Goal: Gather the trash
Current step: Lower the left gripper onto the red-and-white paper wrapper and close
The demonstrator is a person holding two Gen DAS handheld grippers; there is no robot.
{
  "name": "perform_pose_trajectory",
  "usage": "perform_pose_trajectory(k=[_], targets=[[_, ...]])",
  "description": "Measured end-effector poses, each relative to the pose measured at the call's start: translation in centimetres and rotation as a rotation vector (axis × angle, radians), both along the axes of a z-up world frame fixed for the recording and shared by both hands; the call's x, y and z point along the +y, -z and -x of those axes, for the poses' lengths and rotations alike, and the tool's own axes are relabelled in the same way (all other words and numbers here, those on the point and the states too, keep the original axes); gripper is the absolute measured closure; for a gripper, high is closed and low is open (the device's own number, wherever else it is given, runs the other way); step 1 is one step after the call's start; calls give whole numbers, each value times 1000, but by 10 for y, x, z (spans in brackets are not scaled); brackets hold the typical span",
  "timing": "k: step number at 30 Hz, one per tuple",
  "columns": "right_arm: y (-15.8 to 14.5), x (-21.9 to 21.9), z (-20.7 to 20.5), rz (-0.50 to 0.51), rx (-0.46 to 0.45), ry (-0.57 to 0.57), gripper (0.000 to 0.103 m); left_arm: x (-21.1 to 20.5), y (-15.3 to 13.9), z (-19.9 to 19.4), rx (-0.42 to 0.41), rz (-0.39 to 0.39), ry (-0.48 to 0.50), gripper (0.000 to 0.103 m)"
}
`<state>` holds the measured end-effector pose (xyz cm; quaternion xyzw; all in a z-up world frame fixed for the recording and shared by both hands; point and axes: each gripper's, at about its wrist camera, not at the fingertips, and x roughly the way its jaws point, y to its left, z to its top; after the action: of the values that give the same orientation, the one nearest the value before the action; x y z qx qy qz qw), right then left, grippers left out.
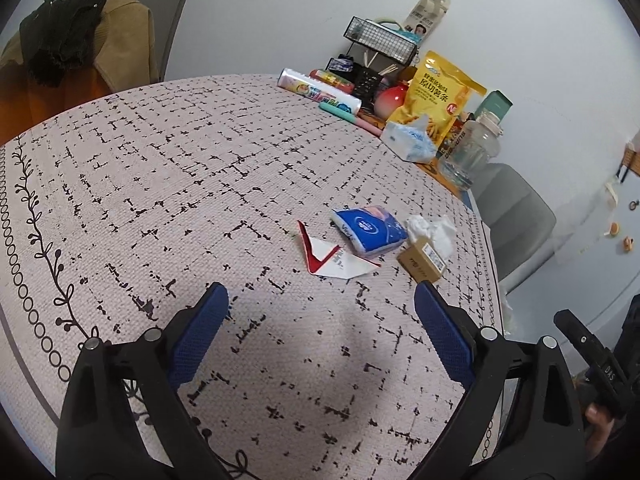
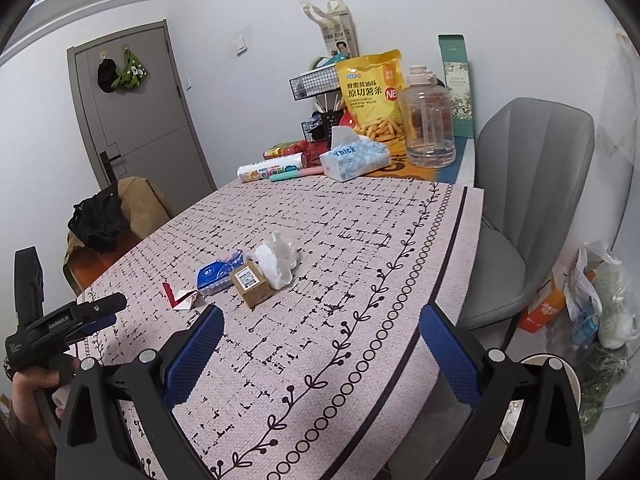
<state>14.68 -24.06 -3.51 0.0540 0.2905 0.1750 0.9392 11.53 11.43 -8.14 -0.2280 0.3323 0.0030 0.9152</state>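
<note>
Ahead of both spread, empty claws, left claw (image 1: 320,300) and right claw (image 2: 320,320), lies the trash (image 1: 372,236).

bowl (image 2: 560,364): mostly hidden behind right gripper (image 2: 320,332) | brown box (image 1: 422,263) label: too small to read | white tissue (image 1: 434,229): partly behind box

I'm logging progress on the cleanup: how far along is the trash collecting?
Nothing looks collected yet. Both the left gripper and right gripper are open and empty. Left to do: torn paper, blue tissue pack, small box and crumpled tissue, all on the table.
</note>
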Motion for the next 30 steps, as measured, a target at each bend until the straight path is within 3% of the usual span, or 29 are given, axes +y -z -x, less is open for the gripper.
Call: perform_pose_trajectory(k=[6, 11, 15, 18, 27, 30], targets=[[3, 1, -9, -8, 12, -4, 7, -7, 7, -20, 31, -6, 6, 15], [9, 1, -16, -26, 35, -13, 7, -25, 8, -44, 66, -67, 53, 16], [13, 0, -21, -32, 48, -17, 7, -40, 15, -62, 126, -159, 83, 14], [13, 0, -26, -33, 51, -14, 7, -42, 24, -73, 173, -188, 82, 12], [14, 7, -33, -23, 61, -10, 7, -47, 27, -98, 193, -252, 60, 10], [16, 14, -38, -7, 67, -14, 7, -45, 27, -101, 190, -261, 51, 19]])
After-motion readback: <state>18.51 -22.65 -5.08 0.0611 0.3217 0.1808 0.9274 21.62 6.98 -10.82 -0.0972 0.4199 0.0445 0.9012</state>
